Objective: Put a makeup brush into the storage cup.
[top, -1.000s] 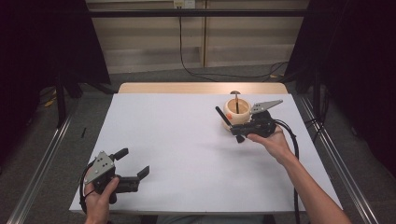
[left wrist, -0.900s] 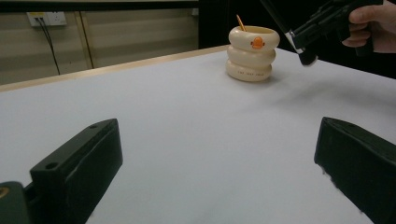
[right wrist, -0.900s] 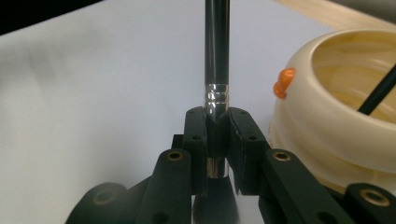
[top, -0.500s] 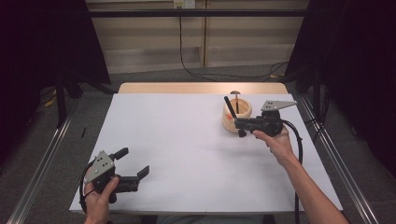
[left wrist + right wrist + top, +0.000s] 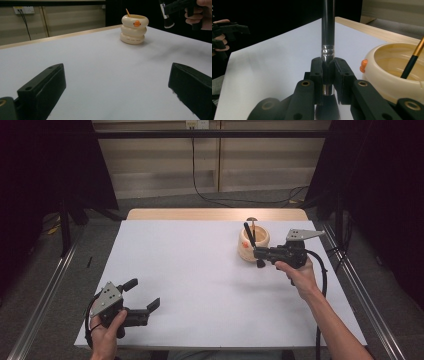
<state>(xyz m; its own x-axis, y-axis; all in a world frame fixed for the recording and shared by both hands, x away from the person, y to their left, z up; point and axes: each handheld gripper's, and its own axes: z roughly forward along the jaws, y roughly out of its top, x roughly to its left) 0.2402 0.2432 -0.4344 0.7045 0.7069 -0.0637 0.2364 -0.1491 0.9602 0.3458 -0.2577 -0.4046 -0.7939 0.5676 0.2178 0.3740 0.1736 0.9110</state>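
Brush (image 5: 328, 30) first: it is a black brush with a shiny silver ring, and my right gripper (image 5: 328, 75) has its two black fingers (image 5: 316, 75) squeezed tight on it, one on each side of the silver part. In the right gripper view the dark handle goes straight up through the middle of the frame and out at the top. In the high view the brush (image 5: 249, 236) sits right of centre in the frame, tilted, with its handle poking up over the cup. In the left gripper view I can see its fluffy end (image 5: 169, 23) hanging down at the upper right of the frame, up off the table and just to the right of the cup.

Next to it is the cup (image 5: 253, 245), cream coloured and made like three fat rings stacked up, with a little orange duck face on it (image 5: 134, 27). It stands upright on the table, just beside my right gripper (image 5: 263, 254). A second thin brush (image 5: 413, 61) with a gold part leans inside the cup, at the right side of the right gripper view.

The cup stands on a white table (image 5: 200, 285) with a wooden edge at the far side.

My left gripper (image 5: 142, 300) is low at the left of the high view, well apart from the cup. Its fingers (image 5: 42, 87) are wide apart with only bare table between them.
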